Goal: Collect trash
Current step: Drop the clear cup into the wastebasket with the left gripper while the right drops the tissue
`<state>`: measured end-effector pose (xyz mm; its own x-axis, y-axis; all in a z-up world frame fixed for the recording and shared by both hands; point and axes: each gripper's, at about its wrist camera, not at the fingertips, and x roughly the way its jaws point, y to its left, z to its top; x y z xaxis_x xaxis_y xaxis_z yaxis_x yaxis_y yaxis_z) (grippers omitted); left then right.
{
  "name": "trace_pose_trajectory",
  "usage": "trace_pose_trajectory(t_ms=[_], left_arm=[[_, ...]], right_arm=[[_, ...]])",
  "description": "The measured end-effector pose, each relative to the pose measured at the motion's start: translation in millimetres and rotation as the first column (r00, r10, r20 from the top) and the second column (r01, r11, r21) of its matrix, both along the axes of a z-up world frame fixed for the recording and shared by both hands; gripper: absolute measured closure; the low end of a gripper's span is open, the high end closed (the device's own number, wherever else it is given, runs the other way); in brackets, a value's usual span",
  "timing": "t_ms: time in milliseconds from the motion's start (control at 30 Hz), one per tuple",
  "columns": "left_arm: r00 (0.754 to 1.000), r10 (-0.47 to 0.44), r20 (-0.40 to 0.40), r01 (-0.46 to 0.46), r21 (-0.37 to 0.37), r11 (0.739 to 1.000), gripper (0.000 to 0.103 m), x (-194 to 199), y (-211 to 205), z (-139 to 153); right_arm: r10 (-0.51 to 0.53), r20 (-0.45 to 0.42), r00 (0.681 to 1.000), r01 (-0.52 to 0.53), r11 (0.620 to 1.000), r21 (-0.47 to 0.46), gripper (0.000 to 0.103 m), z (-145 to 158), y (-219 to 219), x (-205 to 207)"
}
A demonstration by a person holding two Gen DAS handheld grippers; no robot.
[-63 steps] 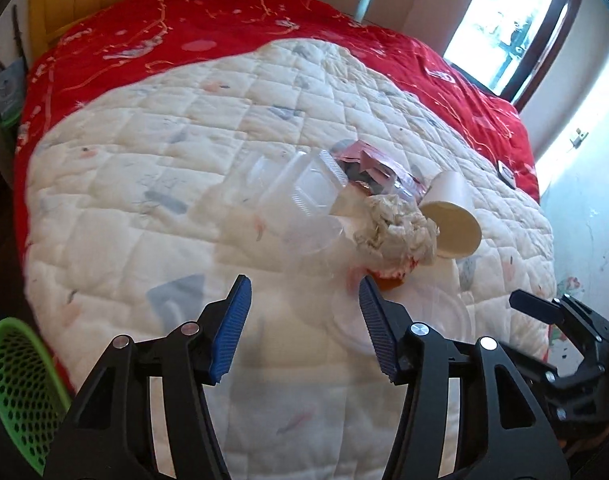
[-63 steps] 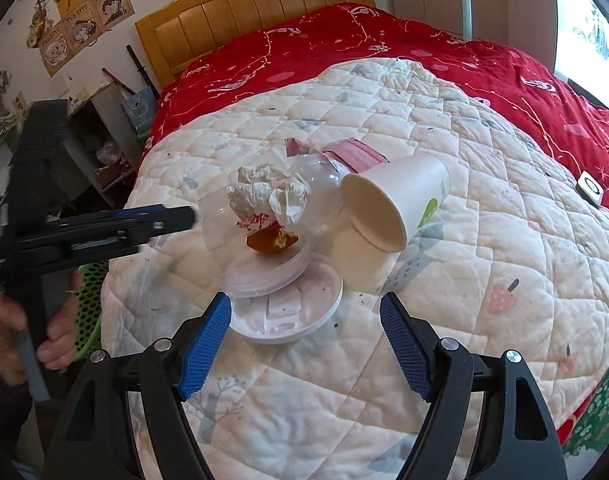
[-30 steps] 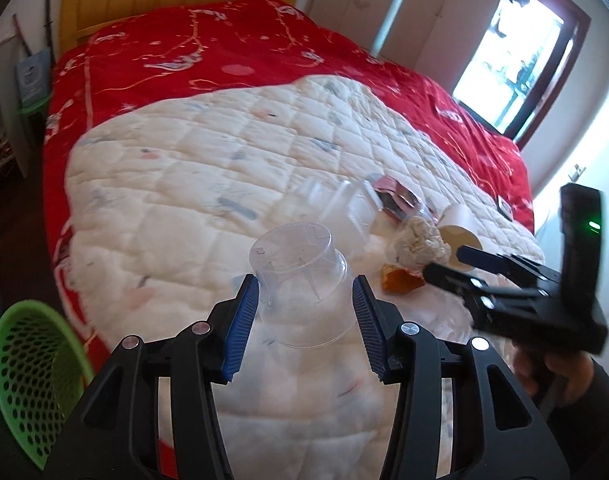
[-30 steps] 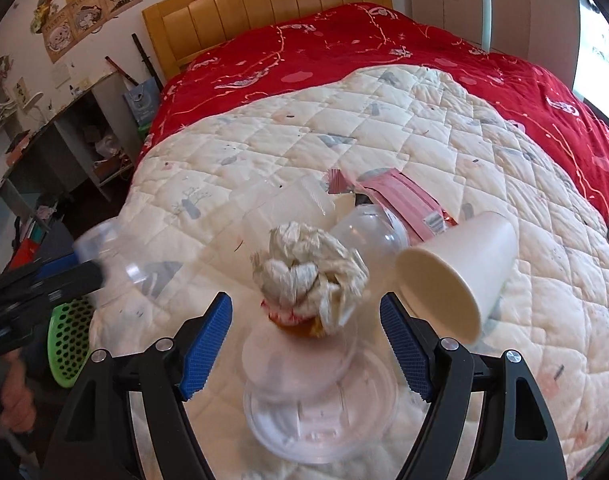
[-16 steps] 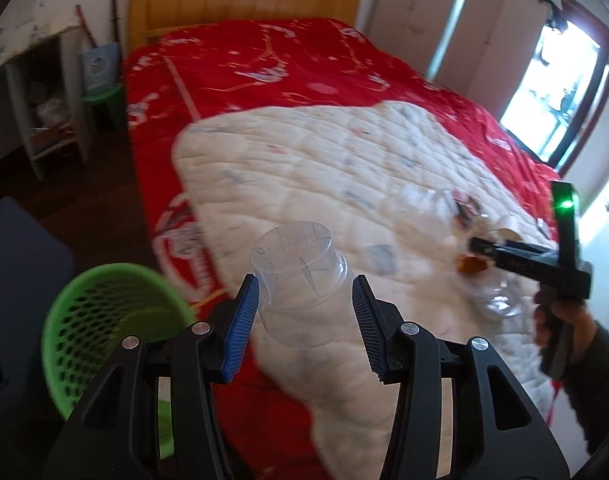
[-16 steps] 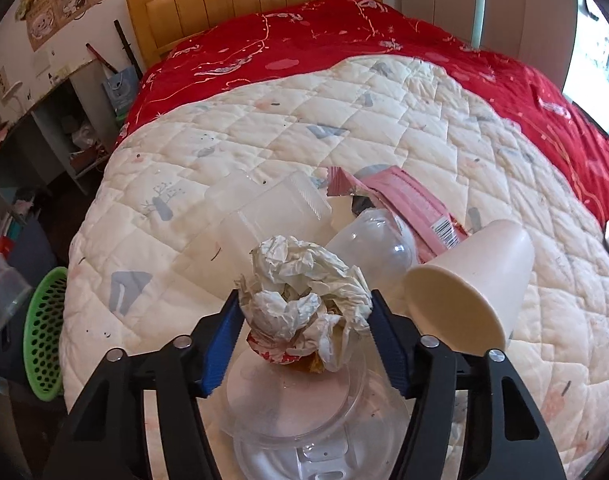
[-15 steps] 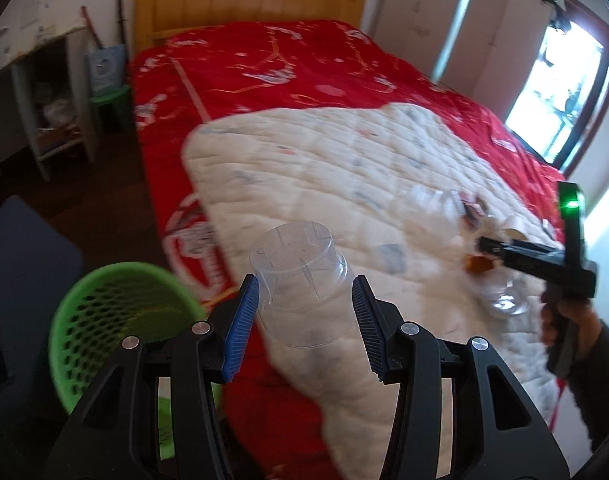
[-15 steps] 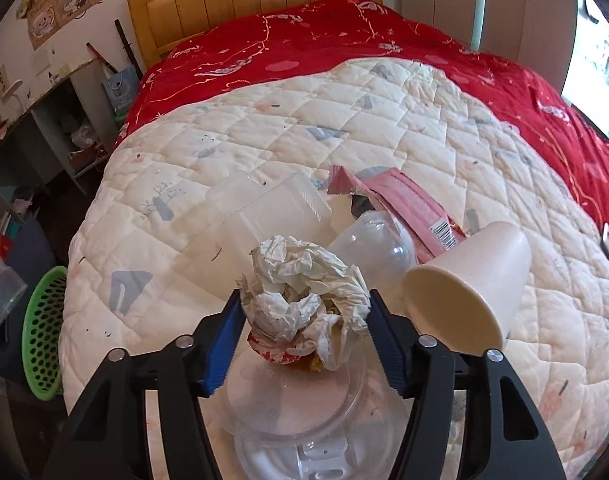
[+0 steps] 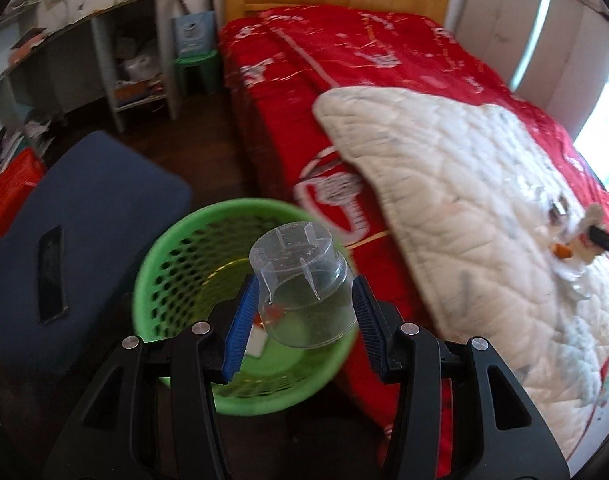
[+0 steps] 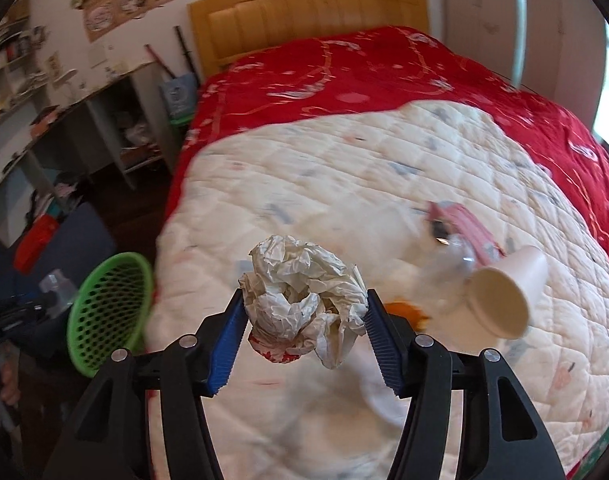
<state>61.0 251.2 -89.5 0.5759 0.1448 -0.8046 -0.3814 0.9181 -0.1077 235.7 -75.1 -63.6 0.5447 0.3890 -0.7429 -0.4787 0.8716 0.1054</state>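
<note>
Left gripper (image 9: pixel 302 320): fingers pinch the clear plastic cup (image 9: pixel 302 294) across its wall, base tipped up and away. Cup hangs over the mouth of the green basket (image 9: pixel 172 264), which stands on the floor beside the bed (image 9: pixel 344 60). Judged light, thin-walled, smooth; likely to flex or slip under a hard squeeze, so a mid-wall hold suits it.

Right gripper (image 10: pixel 300 324): its fingers have just been closing and now pinch the crumpled paper wad (image 10: pixel 300 300), lifted clear of the quilt (image 10: pixel 344 168). Soft, near weightless, compresses freely; any side will do, though loose flaps at 5 o'clock could shed bits.

On the quilt, at 3 o'clock of the wad:
- one cream paper cup (image 10: pixel 508 300), on its side, mouth toward camera
- one pink wrapper (image 10: pixel 464 228)
- clear plastic pieces (image 10: pixel 452 276), blurred; count uncertain
- one orange scrap (image 10: pixel 408 310)

Baskets: one. Held items: two.
</note>
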Motion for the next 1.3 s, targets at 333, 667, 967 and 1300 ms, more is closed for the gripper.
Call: trace_pose_trajectory(t_ms=[333,667,967,1300], left_arm=[[0.996,0.076,-0.035,-0.078,-0.052,0.996,0.052,-25,39,-18],[0.989,0.144,-0.025,-0.145,-0.072,0.987,0.048,-58,67,-21],[0.979,0.202,-0.001,-0.201,-0.098,0.975,0.042,-81,86,-17],[0.975,0.222,0.010,-0.219,-0.121,0.968,0.042,-85,93,-17]], right_arm=[[0.163,-0.016,0.986,-0.163,0.986,0.024,0.046,5,83,-43],[0.310,-0.057,0.949,-0.309,0.951,0.026,0.046,-7,170,-66],[0.399,-0.133,0.907,-0.397,0.917,0.047,0.046,-34,235,-84],[0.446,-0.181,0.877,-0.434,0.895,0.102,0.032,-50,267,-99]])
